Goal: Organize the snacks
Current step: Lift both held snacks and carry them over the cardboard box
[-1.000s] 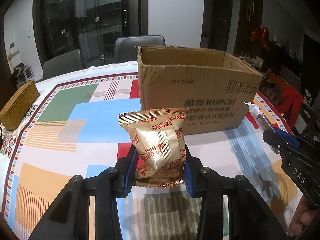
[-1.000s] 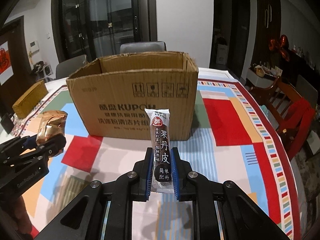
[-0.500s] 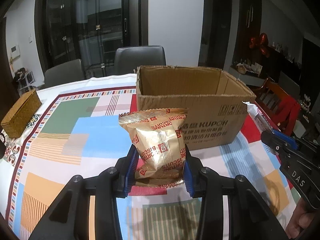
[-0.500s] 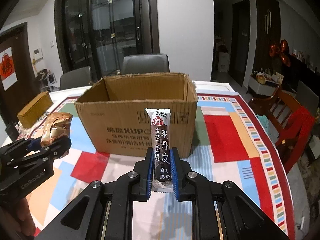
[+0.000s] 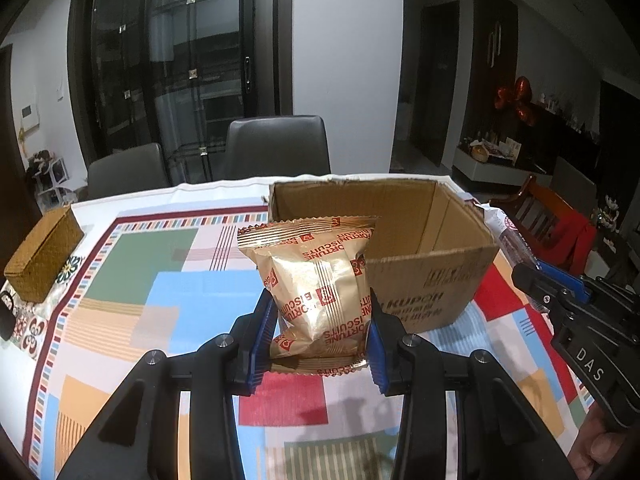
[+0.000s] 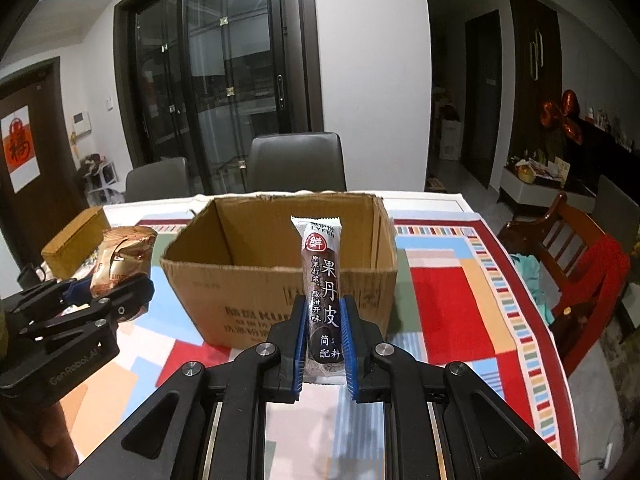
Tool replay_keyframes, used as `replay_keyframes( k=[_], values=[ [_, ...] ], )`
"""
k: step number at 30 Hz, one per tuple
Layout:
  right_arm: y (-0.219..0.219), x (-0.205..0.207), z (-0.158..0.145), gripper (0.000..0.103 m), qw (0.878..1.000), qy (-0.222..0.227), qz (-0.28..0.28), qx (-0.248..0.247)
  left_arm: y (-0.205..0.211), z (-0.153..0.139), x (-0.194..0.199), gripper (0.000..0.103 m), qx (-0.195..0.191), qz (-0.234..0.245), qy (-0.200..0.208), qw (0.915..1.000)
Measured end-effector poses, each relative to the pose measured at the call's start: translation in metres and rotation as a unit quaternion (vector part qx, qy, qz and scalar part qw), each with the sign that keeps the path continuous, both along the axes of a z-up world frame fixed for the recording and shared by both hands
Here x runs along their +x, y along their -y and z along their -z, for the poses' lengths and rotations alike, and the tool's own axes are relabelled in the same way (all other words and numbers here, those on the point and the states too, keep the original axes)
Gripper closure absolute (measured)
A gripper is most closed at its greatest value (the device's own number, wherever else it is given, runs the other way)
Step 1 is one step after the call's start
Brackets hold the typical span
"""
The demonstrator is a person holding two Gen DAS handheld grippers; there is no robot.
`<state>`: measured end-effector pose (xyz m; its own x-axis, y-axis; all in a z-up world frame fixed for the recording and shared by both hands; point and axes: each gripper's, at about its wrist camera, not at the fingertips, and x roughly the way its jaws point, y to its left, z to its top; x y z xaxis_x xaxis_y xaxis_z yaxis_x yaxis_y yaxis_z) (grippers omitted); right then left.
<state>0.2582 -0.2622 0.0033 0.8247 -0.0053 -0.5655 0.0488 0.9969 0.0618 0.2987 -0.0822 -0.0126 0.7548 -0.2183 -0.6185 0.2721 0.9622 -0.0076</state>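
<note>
Both jaws are clenched on snacks: the left gripper (image 5: 320, 332) squeezes a gold biscuit packet (image 5: 316, 280) at the centre of its frame, and the right gripper (image 6: 323, 344) pinches a dark, upright fruit roll stick (image 6: 323, 280). Behind each snack an open cardboard box (image 6: 248, 304) stands on the patterned tablecloth (image 5: 132, 280). A woven basket (image 5: 42, 260) sits at the left edge.

Gold biscuit packet (image 5: 316, 292), dark fruit-leather stick (image 6: 324, 292), upright
</note>
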Motion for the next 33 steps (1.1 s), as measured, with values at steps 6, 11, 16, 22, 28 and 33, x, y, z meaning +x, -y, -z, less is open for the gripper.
replay_keyframes(
  k=[6,11,16,22,28,33],
  values=[
    [0.005,0.012,-0.010,0.086,1.000,0.008,0.000,0.001,0.006,-0.010,0.011,0.062,0.000,0.004,0.006,1.0000],
    [0.010,0.024,-0.017,0.086,1.000,0.012,0.000,0.003,0.012,-0.017,0.023,0.062,0.002,0.011,0.009,0.9999],
    [0.014,0.036,-0.022,0.086,1.000,0.016,0.000,0.002,0.015,-0.020,0.035,0.062,0.002,0.013,0.010,0.9999],
    [0.015,0.049,-0.024,0.086,1.000,0.019,0.000,0.002,0.018,-0.021,0.047,0.062,0.001,0.013,0.010,0.9999],
    [0.014,0.062,-0.027,0.086,1.000,0.021,0.000,0.001,0.021,-0.019,0.063,0.062,-0.003,0.013,0.008,0.9999],
    [0.014,0.078,-0.027,0.086,1.000,0.021,-0.001,0.004,0.025,-0.018,0.076,0.062,-0.006,0.013,0.009,0.9999]
  ],
)
